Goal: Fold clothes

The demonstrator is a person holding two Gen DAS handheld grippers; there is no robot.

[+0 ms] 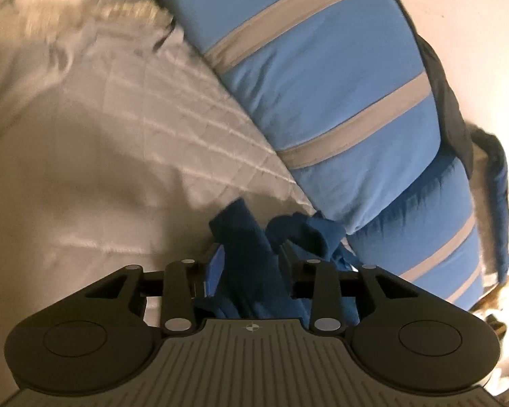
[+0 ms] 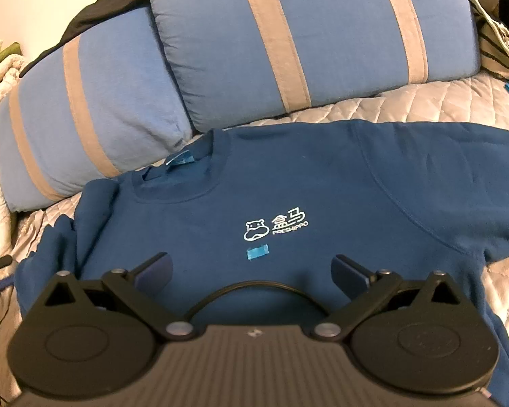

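Between the fingers of the left gripper (image 1: pixel 251 254) sat a bunched wad of dark blue cloth, evidently part of the sweatshirt (image 1: pixel 254 247); the jaws stood only partly apart with the fabric filling the gap, and whether the pads were really pinching it or merely had it lying between them could not be told from that view. Just ahead of that gripper the cloth ended, and beyond it lay the pale quilted bedspread (image 1: pixel 101 142) to the left and a blue pillow with grey stripes (image 1: pixel 322 84) to the right. The right gripper (image 2: pixel 251 271) was spread wide and held nothing, hovering over the lower chest of the sweatshirt (image 2: pixel 322 186), which lay face up and mostly flat directly in front of it. A small light-blue tag (image 2: pixel 258 252) showed just ahead between the fingers, then the white printed logo (image 2: pixel 275 227), then the round collar (image 2: pixel 183 176) further on, with one sleeve running off to the right. Past the collar two striped pillows (image 2: pixel 305 40) leaned against the head of the bed. The garment looked like a thick, soft fleece: light, floppy, not fragile, and likely to sag and fold wherever it was not supported. A firm pinch on a seam, such as the shoulder, cuff or hem, would probably hold better than a grab at loose middle fabric, which would tend to bunch and slip.
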